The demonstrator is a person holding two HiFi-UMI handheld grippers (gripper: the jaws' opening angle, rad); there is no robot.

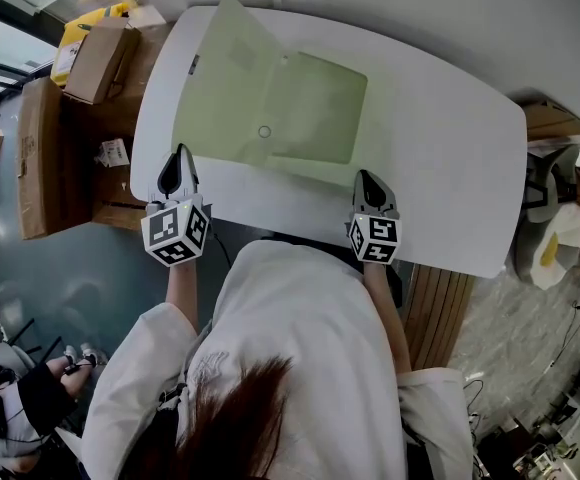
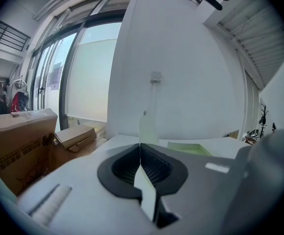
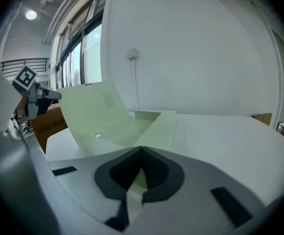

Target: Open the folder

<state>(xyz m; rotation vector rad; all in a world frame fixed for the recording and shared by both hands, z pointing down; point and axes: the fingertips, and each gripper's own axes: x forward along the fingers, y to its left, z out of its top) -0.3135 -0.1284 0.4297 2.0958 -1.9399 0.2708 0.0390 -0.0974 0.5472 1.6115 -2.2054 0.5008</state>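
We see the pale green folder (image 1: 305, 108) lying open on the white desk (image 1: 450, 158), its left cover tilted up off the desk. Our left gripper (image 1: 179, 156) has its fingers (image 2: 122, 168) clamped on that cover's edge, and our right gripper (image 1: 367, 181) pinches the folder's corner nearest the desk's front edge.

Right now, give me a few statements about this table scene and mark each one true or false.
1. The folder is light green. True.
2. It lies shut. False: its cover stands lifted.
3. The left gripper has its fingers shut on the cover. True.
4. The right gripper is open. False: it is shut on the folder's near edge.
5. Boxes stand on the table. False: they stand beside it.
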